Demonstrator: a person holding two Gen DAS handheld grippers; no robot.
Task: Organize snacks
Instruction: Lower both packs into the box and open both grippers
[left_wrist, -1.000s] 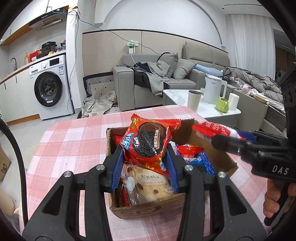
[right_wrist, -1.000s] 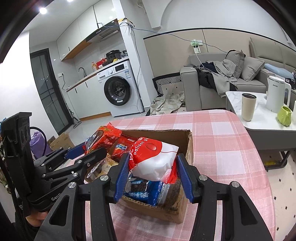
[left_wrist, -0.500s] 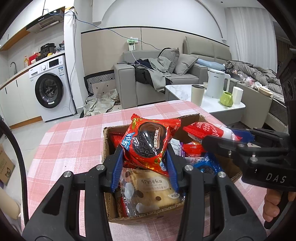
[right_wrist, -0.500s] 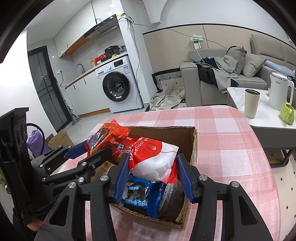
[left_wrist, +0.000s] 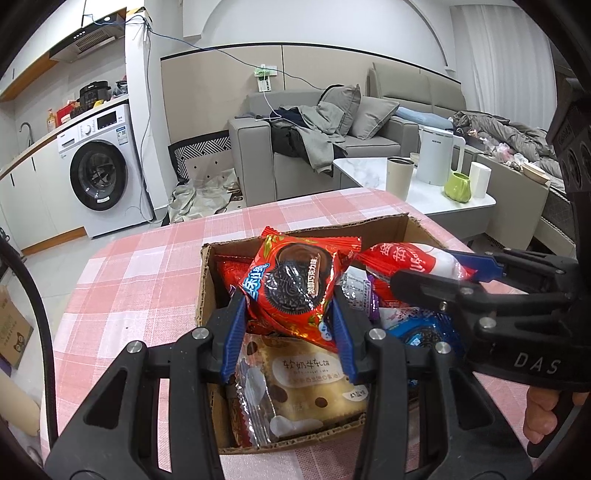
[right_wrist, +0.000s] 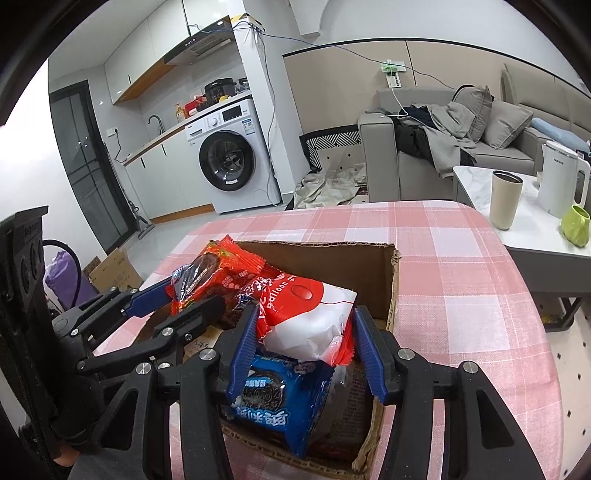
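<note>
Here's the round table under a pink-and-white checked tablecloth (left_wrist: 155, 273), its curved edge running off at the far side in both wrist views. Sitting directly on the cloth is one open brown corrugated cardboard box (left_wrist: 207, 280), flaps up, placed near the close edge of the table. From the right wrist the same box (right_wrist: 393, 291) shows its tall back wall and torn right-hand corner, with checked cloth (right_wrist: 461, 280) stretching bare to its right and behind it.
</note>
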